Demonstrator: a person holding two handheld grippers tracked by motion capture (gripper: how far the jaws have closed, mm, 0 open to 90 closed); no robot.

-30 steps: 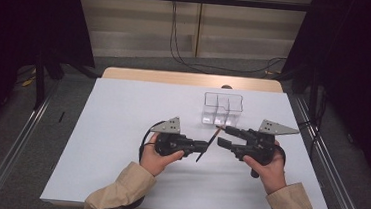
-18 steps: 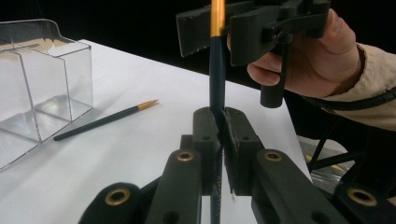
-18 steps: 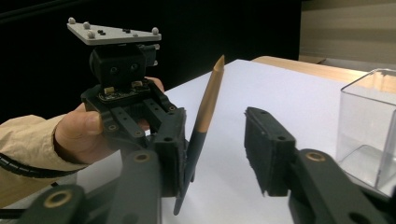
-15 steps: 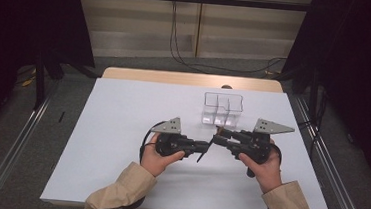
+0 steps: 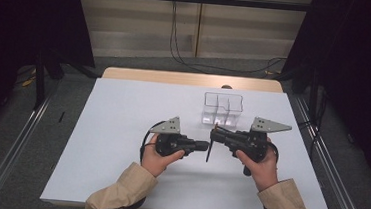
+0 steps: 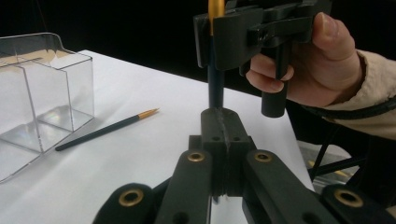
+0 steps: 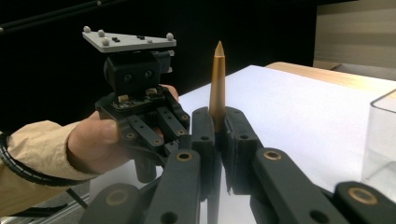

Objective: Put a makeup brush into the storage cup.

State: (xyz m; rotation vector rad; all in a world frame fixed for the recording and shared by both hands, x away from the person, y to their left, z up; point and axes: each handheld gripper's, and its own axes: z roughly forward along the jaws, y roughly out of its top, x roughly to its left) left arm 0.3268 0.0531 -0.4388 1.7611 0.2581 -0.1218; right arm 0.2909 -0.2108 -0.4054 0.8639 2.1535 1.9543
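High view: a person sits at a white table (image 5: 121,129), forearms in tan sleeves coming in from the bottom edge. Each hand holds a black two-jaw tool. The left tool (image 5: 204,146) and the right tool (image 5: 214,135) point toward each other near the middle of the table, their tips almost meeting. Between them a thin dark pencil (image 5: 209,149) stands nearly upright, slightly tilted. A clear plastic organiser (image 5: 222,108) with several compartments stands just beyond the tools, toward the far side of the table.

Left gripper view: the left tool's jaws are pressed together around the lower part of the dark pencil (image 6: 215,88), which rises straight up from them. Higher up, the right tool (image 6: 219,39) grips the same pencil near its gold end, held by the person's right hand (image 6: 317,65). A second dark pencil (image 6: 105,130) with a gold tip lies flat on the table, just beside the clear organiser (image 6: 42,93) and outside it.

Right gripper view: the right tool's jaws have just been closing and now clamp the pencil, whose pointed gold end (image 7: 217,79) sticks up above them. The left hand (image 7: 93,140) and its tool are close behind.
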